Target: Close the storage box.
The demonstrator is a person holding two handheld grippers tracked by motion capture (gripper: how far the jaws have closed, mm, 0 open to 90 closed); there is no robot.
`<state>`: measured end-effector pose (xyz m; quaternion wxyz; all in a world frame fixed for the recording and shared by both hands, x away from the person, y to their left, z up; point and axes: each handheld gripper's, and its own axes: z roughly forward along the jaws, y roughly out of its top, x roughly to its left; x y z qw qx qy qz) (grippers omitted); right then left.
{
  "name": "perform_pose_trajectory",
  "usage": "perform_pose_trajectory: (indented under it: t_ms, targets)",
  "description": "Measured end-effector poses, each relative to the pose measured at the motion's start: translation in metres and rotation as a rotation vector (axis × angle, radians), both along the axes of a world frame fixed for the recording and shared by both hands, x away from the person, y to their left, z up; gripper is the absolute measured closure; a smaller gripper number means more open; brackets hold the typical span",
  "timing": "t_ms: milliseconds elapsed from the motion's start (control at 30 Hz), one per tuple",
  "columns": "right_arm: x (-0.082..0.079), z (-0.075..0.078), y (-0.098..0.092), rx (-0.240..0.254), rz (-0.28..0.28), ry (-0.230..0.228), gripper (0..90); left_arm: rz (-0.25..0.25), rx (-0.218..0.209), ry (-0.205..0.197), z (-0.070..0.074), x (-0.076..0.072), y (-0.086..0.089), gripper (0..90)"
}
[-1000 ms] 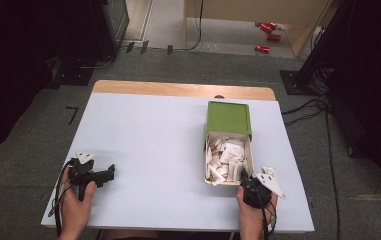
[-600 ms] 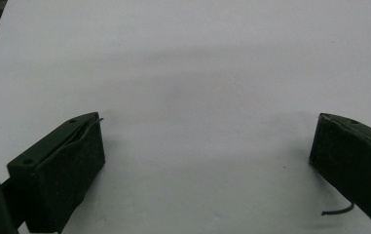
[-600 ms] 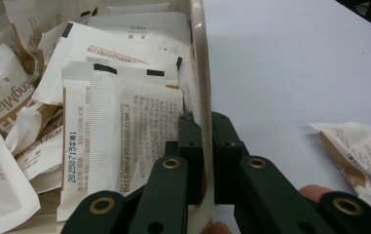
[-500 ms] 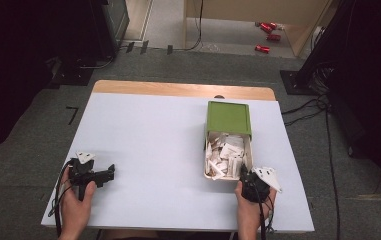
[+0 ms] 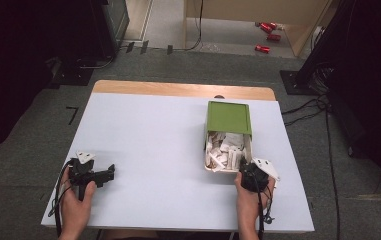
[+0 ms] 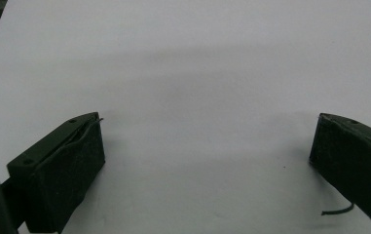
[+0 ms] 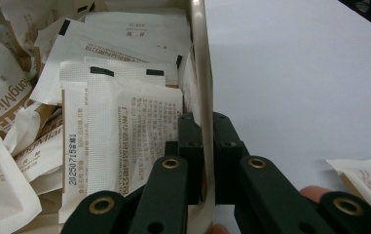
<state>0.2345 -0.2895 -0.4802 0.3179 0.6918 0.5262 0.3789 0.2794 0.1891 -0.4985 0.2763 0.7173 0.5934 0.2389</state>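
Note:
A cream box (image 5: 207, 159) lies at the table's right, heaped with white sachets (image 5: 226, 150), and a green lid (image 5: 229, 117) covers its far half. My right gripper (image 5: 247, 171) sits at the box's near right corner. In the right gripper view, the right gripper (image 7: 204, 134) is shut on the box's thin side wall (image 7: 200, 58), one jaw inside among the sachets (image 7: 120, 126) and one outside. My left gripper (image 5: 109, 173) rests at the near left of the table. Its jaws stand wide apart, and the left gripper (image 6: 207, 146) has only bare table between them.
One loose sachet (image 7: 363, 175) lies on the white table (image 5: 153, 135) just right of my right hand. Dark equipment and cables stand on the floor around the table. Red cans (image 5: 265, 37) lie on the floor far behind.
My right gripper has moved a little away from the person, still clamped on the box wall. The box's near end has slid toward the green lid. The left hand kept still.

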Motion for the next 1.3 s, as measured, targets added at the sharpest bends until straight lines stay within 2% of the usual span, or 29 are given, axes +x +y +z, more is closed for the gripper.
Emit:
perform_pose_trajectory:
  t_ms: [267, 533, 633, 667, 833, 1000, 1300]
  targets:
    - [0.012, 0.001, -0.002, -0.007, 0.005, 0.005, 86.6, 0.0, 0.0, 0.0, 0.0, 0.0, 0.0, 0.0]
    - [0.016, 0.001, -0.006, -0.002, 0.028, 0.012, 85.5, 0.0, 0.0, 0.0, 0.0, 0.0, 0.0, 0.0]
    - [0.015, 0.002, -0.012, 0.084, 0.042, 0.014, 81.4, 0.0, 0.0, 0.0, 0.0, 0.0, 0.0, 0.0]
    - [0.014, 0.003, -0.014, 0.092, 0.048, 0.01, 79.0, 0.0, 0.0, 0.0, 0.0, 0.0, 0.0, 0.0]
    - [0.002, 0.011, -0.018, 0.067, 0.081, 0.004, 72.9, 0.0, 0.0, 0.0, 0.0, 0.0, 0.0, 0.0]
    - [-0.013, 0.016, -0.02, 0.037, 0.139, 0.013, 66.3, 0.0, 0.0, 0.0, 0.0, 0.0, 0.0, 0.0]
    - [-0.041, 0.014, -0.018, 0.041, 0.202, 0.022, 58.6, 0.0, 0.001, 0.0, 0.0, 0.0, 0.0, 0.0]
